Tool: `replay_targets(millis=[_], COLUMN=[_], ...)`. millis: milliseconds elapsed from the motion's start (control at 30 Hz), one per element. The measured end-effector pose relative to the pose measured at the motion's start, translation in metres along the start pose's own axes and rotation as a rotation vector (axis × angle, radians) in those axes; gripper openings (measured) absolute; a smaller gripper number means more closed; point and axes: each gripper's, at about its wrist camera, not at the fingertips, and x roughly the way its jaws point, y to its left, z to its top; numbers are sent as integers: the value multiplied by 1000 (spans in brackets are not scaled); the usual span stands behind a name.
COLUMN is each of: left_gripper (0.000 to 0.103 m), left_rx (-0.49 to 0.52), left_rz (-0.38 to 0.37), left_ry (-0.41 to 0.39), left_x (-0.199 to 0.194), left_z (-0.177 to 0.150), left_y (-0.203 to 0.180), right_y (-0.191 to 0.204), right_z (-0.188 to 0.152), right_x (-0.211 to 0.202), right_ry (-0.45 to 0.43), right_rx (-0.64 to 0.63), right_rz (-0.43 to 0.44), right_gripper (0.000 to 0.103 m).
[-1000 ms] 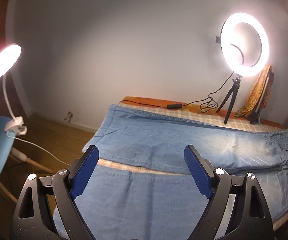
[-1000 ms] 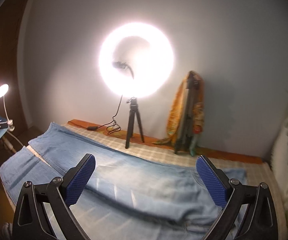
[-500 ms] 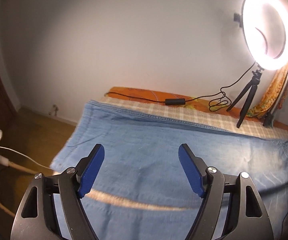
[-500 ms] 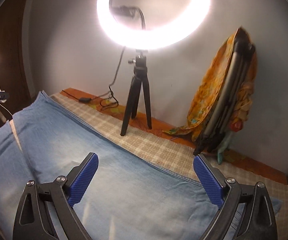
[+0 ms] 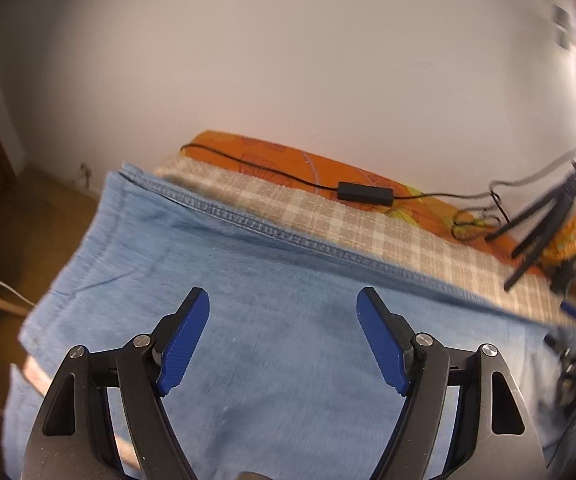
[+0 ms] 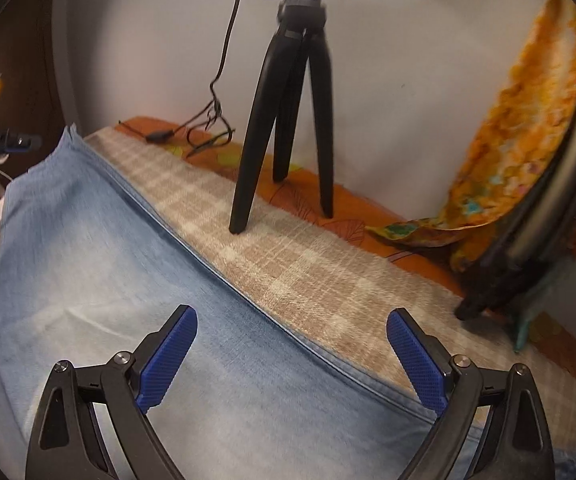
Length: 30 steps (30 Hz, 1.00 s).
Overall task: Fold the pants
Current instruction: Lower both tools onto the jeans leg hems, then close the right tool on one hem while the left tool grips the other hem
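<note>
While both tools hang released over the pants [image 5: 248, 280], the far seam [image 6: 224, 276] runs from ten to four o'clock; the right tool [image 6: 292, 356] straddles it, seemingly nearer than the left tool [image 5: 284, 340].

Matt blue denim pants [image 5: 272, 320] lie on a rough woven checked cloth [image 6: 288, 264].
</note>
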Motion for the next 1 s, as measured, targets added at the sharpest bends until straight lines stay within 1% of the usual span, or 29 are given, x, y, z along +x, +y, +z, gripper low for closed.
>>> replay_targets(millis=[133, 167, 200, 233, 267, 300, 333, 367, 433, 500, 600, 733, 833, 900, 933, 1000], left_gripper=[76, 76, 76, 76, 76, 76, 76, 76, 76, 76, 76, 76, 76, 76, 74, 74], left_rx=[-47, -60, -70, -79, -90, -97, -102, -110, -121, -137, -179, -222, -253, -271, -273, -276], left_rz=[2, -2, -3, -4, -7, -10, -13, -17, -15, -14, -17, -16, 5, 24, 45, 70], left_ry=[-4, -4, -4, -5, -9, -10, -10, -11, -9, -4, 4, 24, 32, 52, 60, 64], left_x=[19, 23, 25, 27, 29, 30, 31, 33, 35, 38, 42, 53, 62, 71, 75, 79], left_z=[8, 9, 11, 12, 15, 17, 19, 22, 25, 29, 31, 35, 36, 35, 34, 30], left_y=[4, 6, 6, 6, 7, 6, 6, 4, 3, 2, 6, 13, 17, 20, 22, 26], right_y=[-1, -1, 0, 0, 1, 2, 4, 6, 14, 25, 37, 45, 55, 59, 62, 67], right_z=[0, 0, -1, -1, -1, -1, -1, -1, -1, 0, 0, -5, -10, -14, -16, -17], right_x=[21, 27, 31, 31, 30, 29, 28, 26, 23, 19, 9, -19, -38, -48, -53, -57], right_ry=[57, 82, 102, 99, 93, 91, 93, 91, 92, 99, 83, 22, -11, -28, -37, -46], right_rx=[-16, -17, -20, -16, -17, -18, -10, -1, -15, -42, -75, -92, -136, -154, -161, -173], right_rz=[26, 32, 45, 59, 68, 88, 119, 130, 118, 100, 59, 48, 32, 29, 25, 19], right_gripper=[97, 94, 88, 87, 80, 67, 60, 45, 22, 12, 8, 6, 5, 5, 4, 4])
